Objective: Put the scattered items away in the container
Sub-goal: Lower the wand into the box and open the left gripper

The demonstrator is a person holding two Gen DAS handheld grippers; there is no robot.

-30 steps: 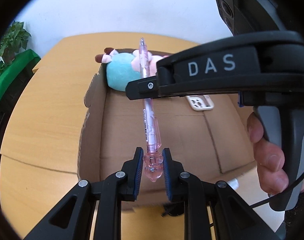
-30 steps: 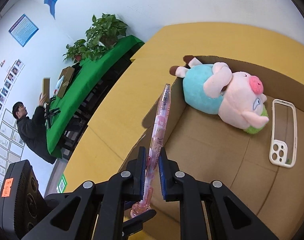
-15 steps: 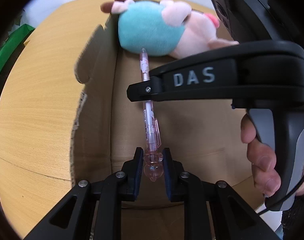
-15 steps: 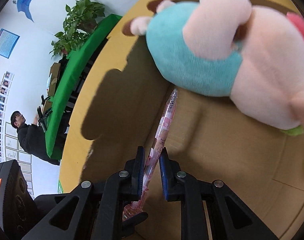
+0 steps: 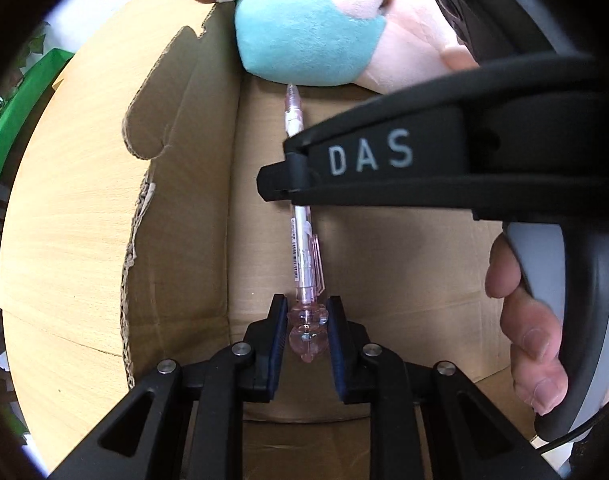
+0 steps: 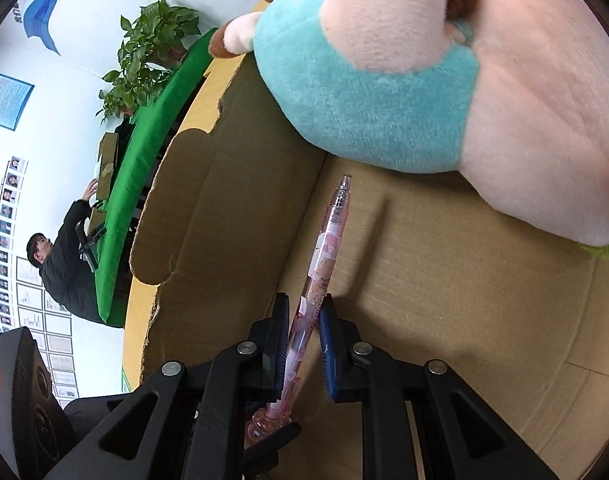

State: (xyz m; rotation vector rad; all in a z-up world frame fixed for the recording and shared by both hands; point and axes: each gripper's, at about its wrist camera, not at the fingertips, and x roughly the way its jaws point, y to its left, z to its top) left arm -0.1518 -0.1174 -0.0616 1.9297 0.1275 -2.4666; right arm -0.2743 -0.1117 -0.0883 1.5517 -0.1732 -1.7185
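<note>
A clear pink pen [image 5: 304,240] hangs low inside the open cardboard box [image 5: 184,240], its tip close to the plush pig [image 5: 312,36] in a teal shirt. My left gripper [image 5: 306,312] is shut on the pen's knobbly top end. My right gripper [image 6: 304,312] is shut on the patterned barrel of the pen [image 6: 328,240]. In the left wrist view the right gripper [image 5: 280,188] crosses from the right, marked DAS. The pen's tip points at the box [image 6: 464,320] floor beside the plush pig [image 6: 384,100], which fills the far end.
The box stands on a light wooden table [image 5: 64,220] with its torn wall on the left. A hand [image 5: 532,320] holds the right gripper's handle. Beyond are a green-covered table [image 6: 144,168], a potted plant [image 6: 152,44] and a seated person [image 6: 60,264].
Both grippers have sunk into the box with the pen held between them, and the plush pig now looms much closer. The white phone case has left both views.
</note>
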